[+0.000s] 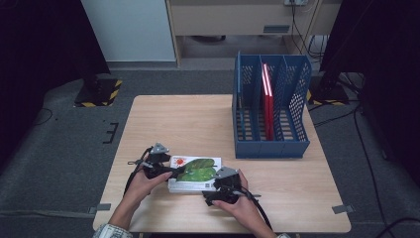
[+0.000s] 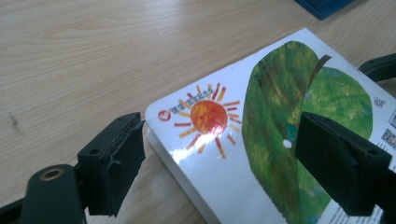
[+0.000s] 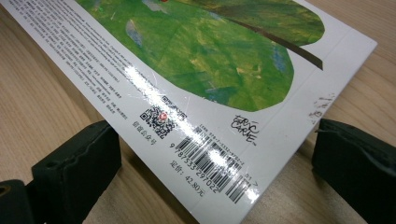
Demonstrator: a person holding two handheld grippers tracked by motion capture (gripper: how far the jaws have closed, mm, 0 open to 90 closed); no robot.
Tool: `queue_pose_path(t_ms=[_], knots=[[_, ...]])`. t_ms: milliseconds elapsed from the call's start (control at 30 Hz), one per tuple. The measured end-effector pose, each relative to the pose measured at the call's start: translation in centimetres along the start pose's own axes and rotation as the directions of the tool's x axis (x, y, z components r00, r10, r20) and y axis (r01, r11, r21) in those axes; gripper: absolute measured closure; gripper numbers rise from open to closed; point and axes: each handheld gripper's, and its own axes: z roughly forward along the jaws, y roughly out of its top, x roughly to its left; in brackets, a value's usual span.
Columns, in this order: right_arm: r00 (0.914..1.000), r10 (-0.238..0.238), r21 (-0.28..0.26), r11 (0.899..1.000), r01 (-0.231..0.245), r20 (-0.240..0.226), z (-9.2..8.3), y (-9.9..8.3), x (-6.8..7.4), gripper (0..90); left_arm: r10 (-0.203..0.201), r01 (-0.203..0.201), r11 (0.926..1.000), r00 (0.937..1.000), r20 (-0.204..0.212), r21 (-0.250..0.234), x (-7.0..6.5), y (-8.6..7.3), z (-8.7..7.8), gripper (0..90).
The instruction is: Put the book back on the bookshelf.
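A thick board book with a green leaf and an orange sun on its white cover lies flat near the table's front edge. My left gripper is at its left end. In the left gripper view the book's sun corner sits between the jaws of the left gripper, one jaw beside the edge and one over the leaf, open. My right gripper is at the front right corner. In the right gripper view the book's barcode corner lies between the wide-apart jaws of the right gripper, with gaps on both sides.
A blue mesh file rack stands at the table's right rear, with red books upright in its middle slot. Bare wooden tabletop stretches behind the book and to the rack's left.
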Motion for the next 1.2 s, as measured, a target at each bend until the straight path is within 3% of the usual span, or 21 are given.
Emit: queue_pose_path(t_ms=[200,400,533,800,1200], knots=[[1.0000,0.000,0.002,1.000,0.000,-0.001,0.0,0.0,0.0,1.7,-0.022,0.022,0.9997,0.9997,0.010,-0.010,0.1,-0.9,-0.9,11.5],[1.0000,-0.001,0.002,1.000,0.001,0.000,0.0,0.0,0.0,1.7,0.013,-0.015,0.9989,0.9991,0.040,0.045,-0.8,-1.7,-0.5,10.2],[1.0000,0.000,0.002,1.000,0.000,0.000,0.0,0.0,0.0,1.7,0.007,-0.010,0.9986,0.9984,0.056,0.052,-0.9,-1.8,-0.3,10.2],[1.0000,-0.001,0.002,1.000,0.001,0.001,0.0,0.0,0.0,1.7,0.025,-0.031,0.9984,0.9917,0.126,0.047,-1.3,-1.9,0.0,13.2],[0.9999,-0.010,0.003,1.000,0.010,-0.005,0.0,0.0,-0.1,1.5,0.037,-0.043,0.9984,0.9877,0.152,0.037,-1.1,-2.1,-0.1,15.4]])
